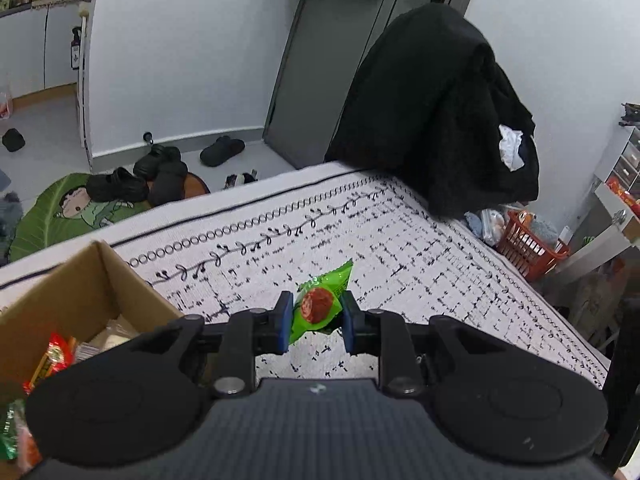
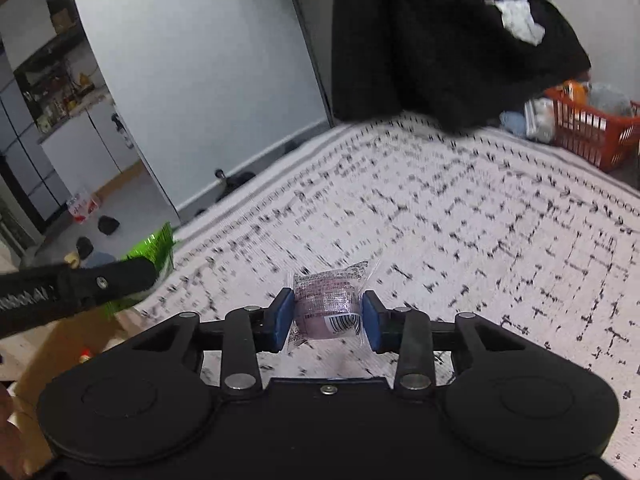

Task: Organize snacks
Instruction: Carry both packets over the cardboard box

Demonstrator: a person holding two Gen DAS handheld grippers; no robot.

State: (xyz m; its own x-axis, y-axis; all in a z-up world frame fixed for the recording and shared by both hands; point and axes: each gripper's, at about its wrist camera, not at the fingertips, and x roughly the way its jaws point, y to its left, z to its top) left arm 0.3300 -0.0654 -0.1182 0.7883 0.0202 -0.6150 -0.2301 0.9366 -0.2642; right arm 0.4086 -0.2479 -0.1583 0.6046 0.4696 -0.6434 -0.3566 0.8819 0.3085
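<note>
My left gripper point(image 1: 316, 314) is shut on a green snack packet point(image 1: 320, 300) with a red round picture, held above the patterned bed cover. An open cardboard box point(image 1: 86, 280) with several snack packets inside sits at the lower left. My right gripper point(image 2: 326, 314) is shut on a clear-wrapped pinkish snack point(image 2: 328, 304) with a barcode, held above the bed. In the right wrist view the left gripper's finger point(image 2: 100, 280) and the green packet point(image 2: 154, 246) show at the left, above the box point(image 2: 60, 344).
The white bed cover point(image 1: 400, 248) with black marks spans both views. A black garment point(image 1: 436, 112) hangs at the far end. An orange basket point(image 1: 528, 248) stands at the right. Shoes point(image 1: 160, 172) and a green mat lie on the floor.
</note>
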